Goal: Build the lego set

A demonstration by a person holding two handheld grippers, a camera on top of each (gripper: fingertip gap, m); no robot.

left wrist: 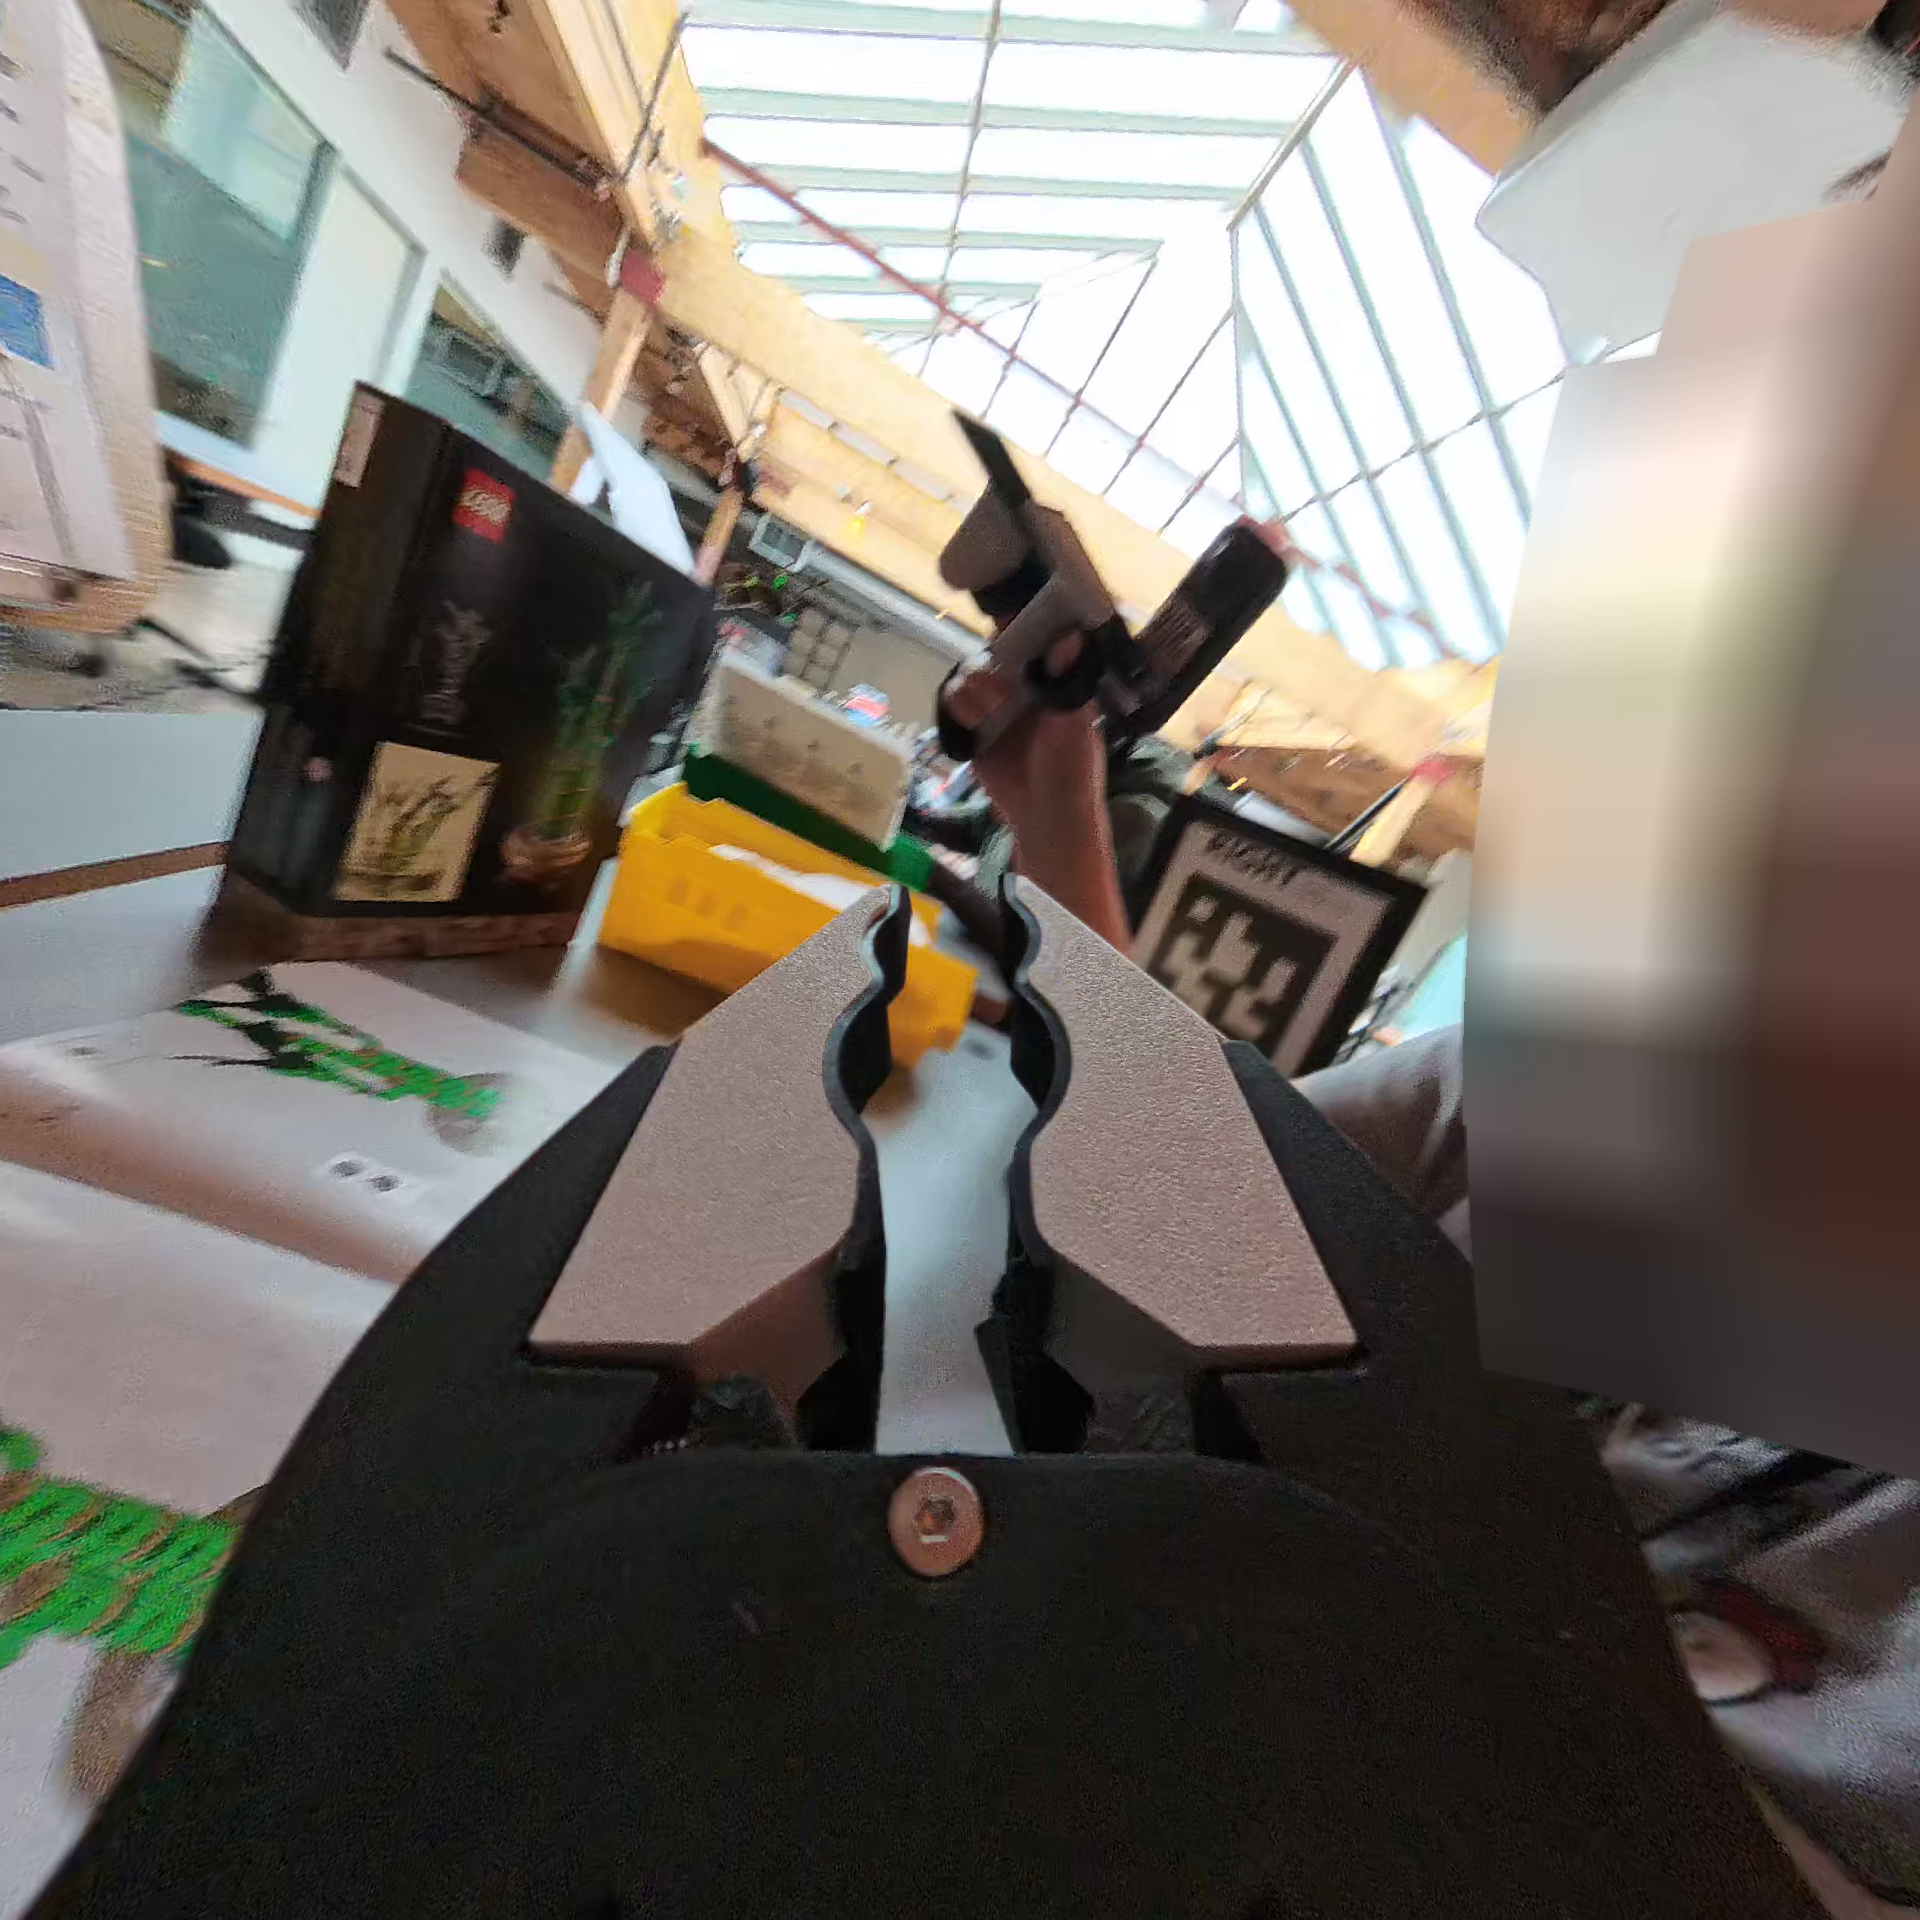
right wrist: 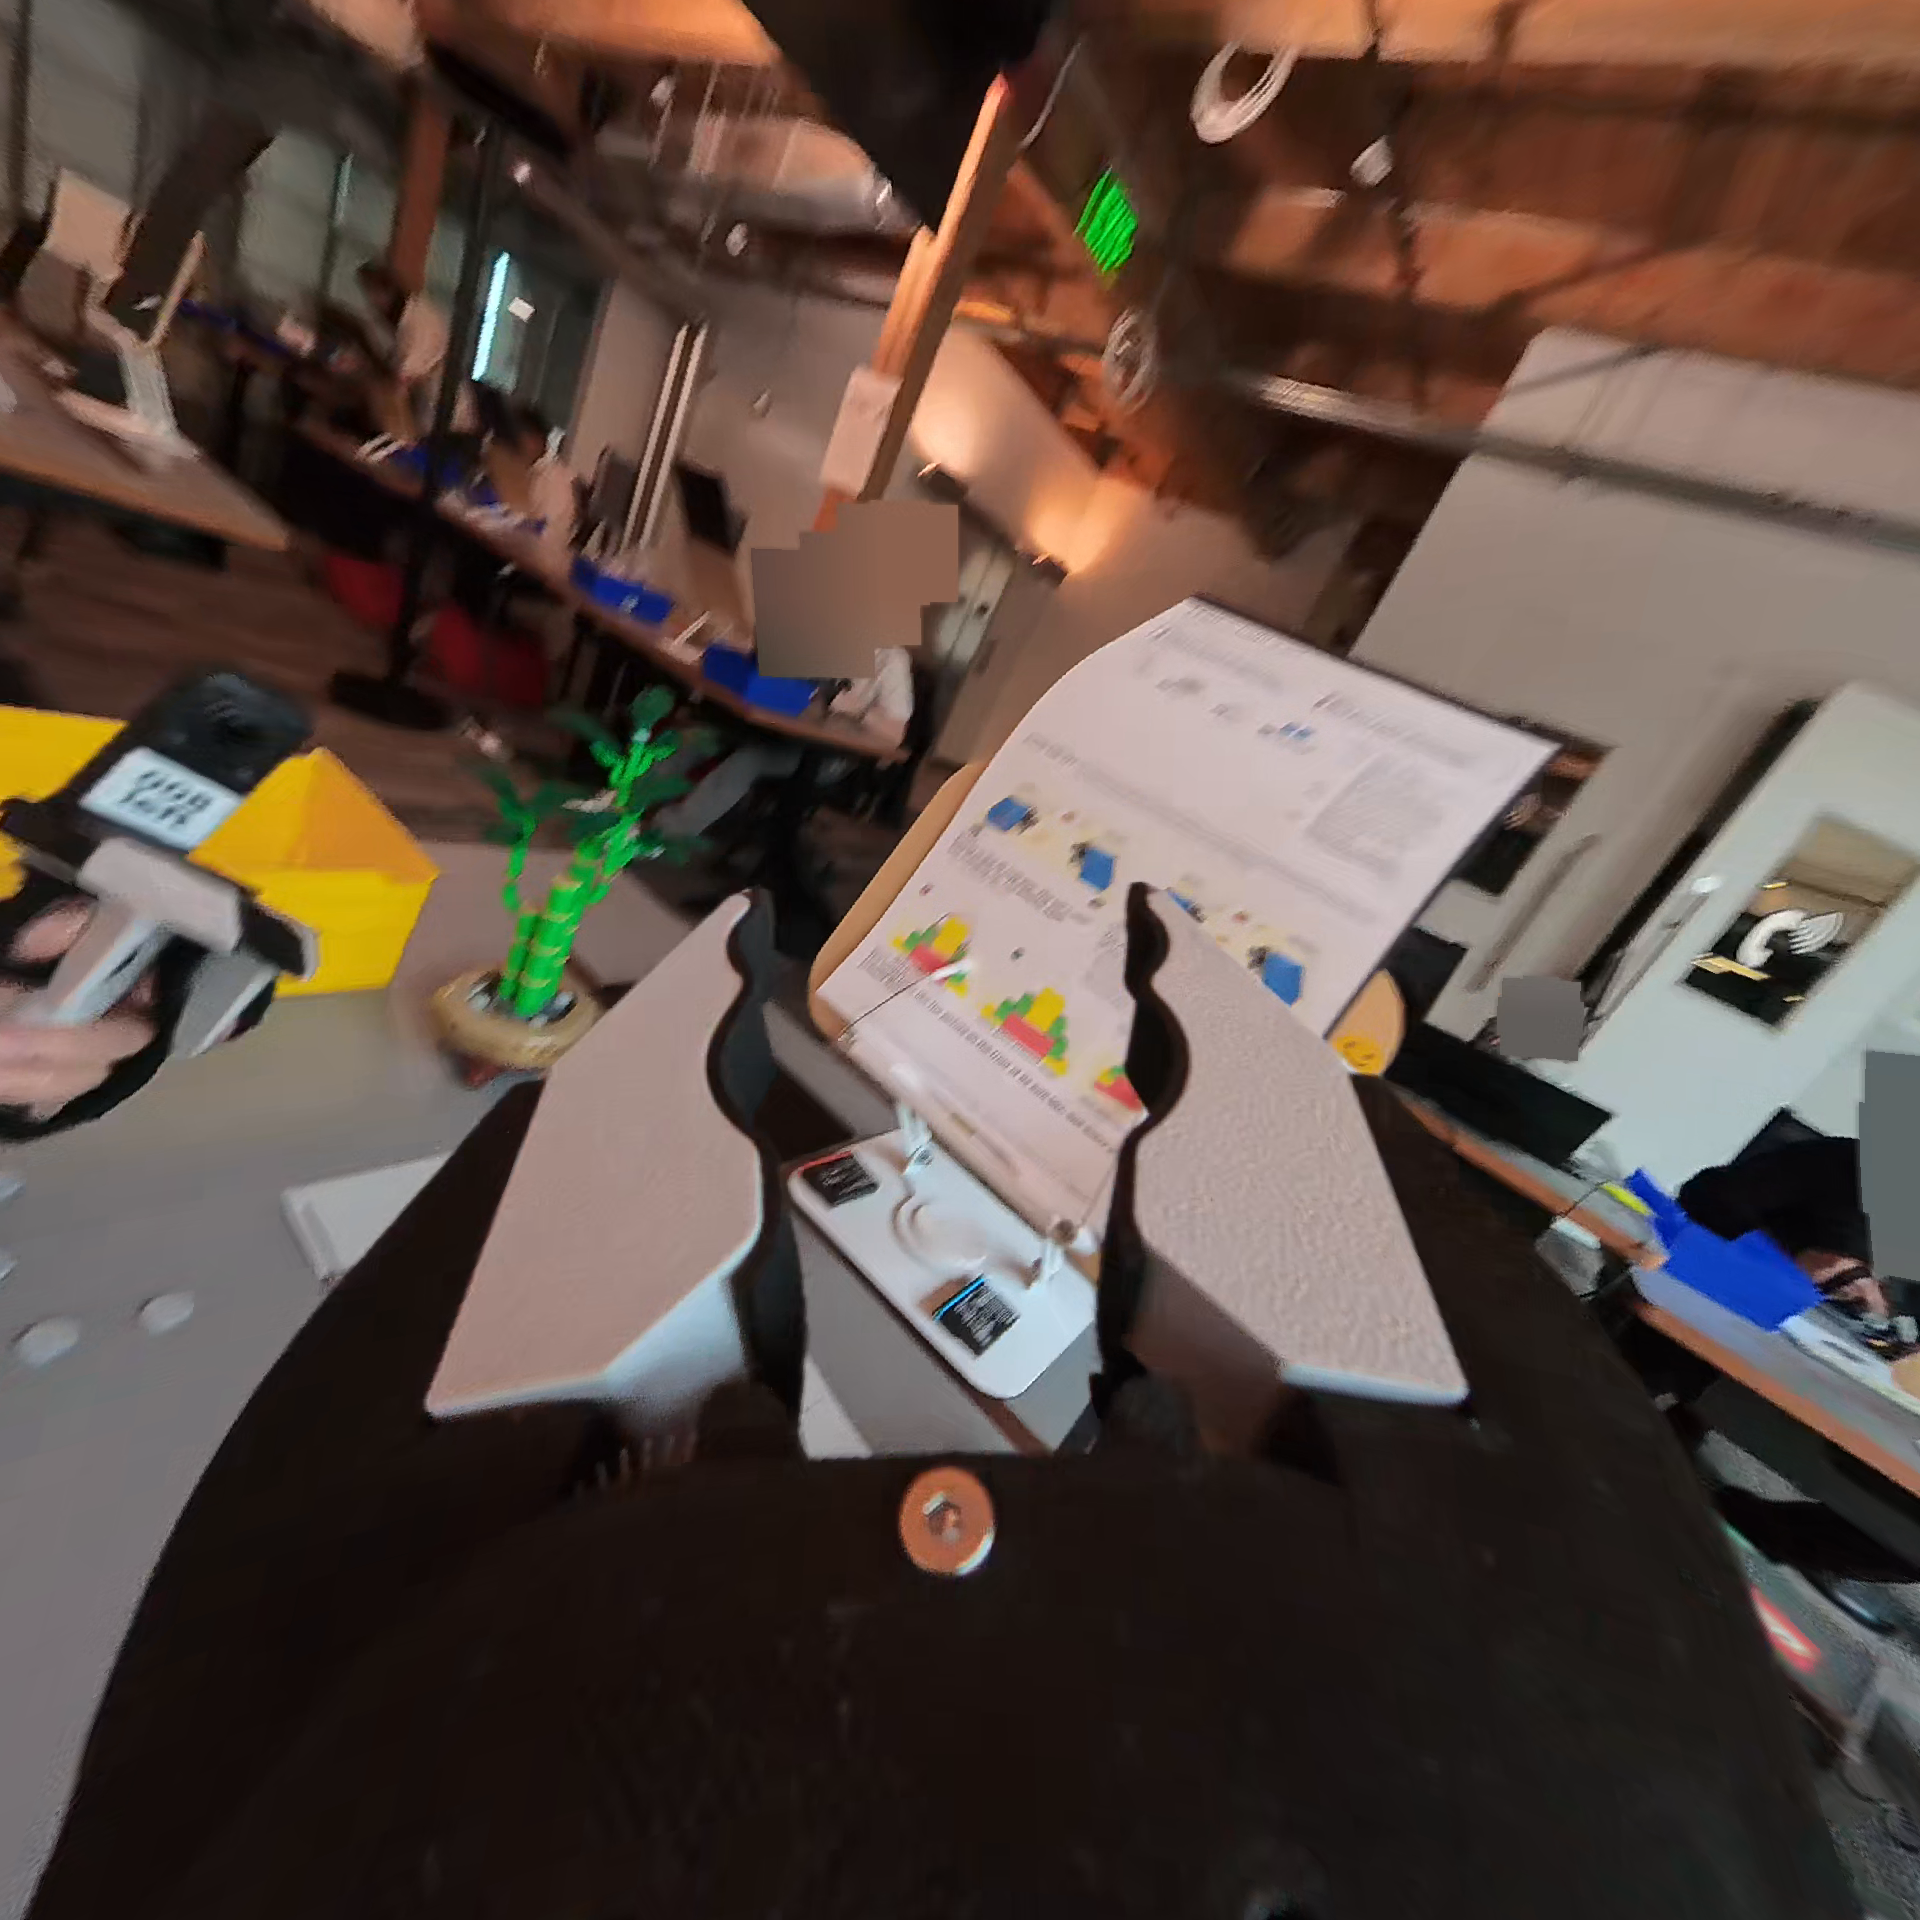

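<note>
A built green lego bamboo plant (right wrist: 561,894) stands in a tan round pot on the grey table (right wrist: 208,1195). My right gripper (right wrist: 945,914) is open wide and empty, raised above the table and to the right of the plant. It also shows in the left wrist view (left wrist: 1049,623), held up in a hand. My left gripper (left wrist: 954,904) is open by a narrow gap and empty, pointing at the yellow bin (left wrist: 769,914). It also shows at the left edge of the right wrist view (right wrist: 156,904). Both views are blurred.
A dark lego box (left wrist: 457,707) stands behind an open instruction booklet (left wrist: 312,1049). A black-and-white marker board (left wrist: 1257,956) stands right of the bin. A printed sheet (right wrist: 1174,862) leans on a white stand (right wrist: 956,1247). A person's white sleeve (left wrist: 1662,187) is close on the right.
</note>
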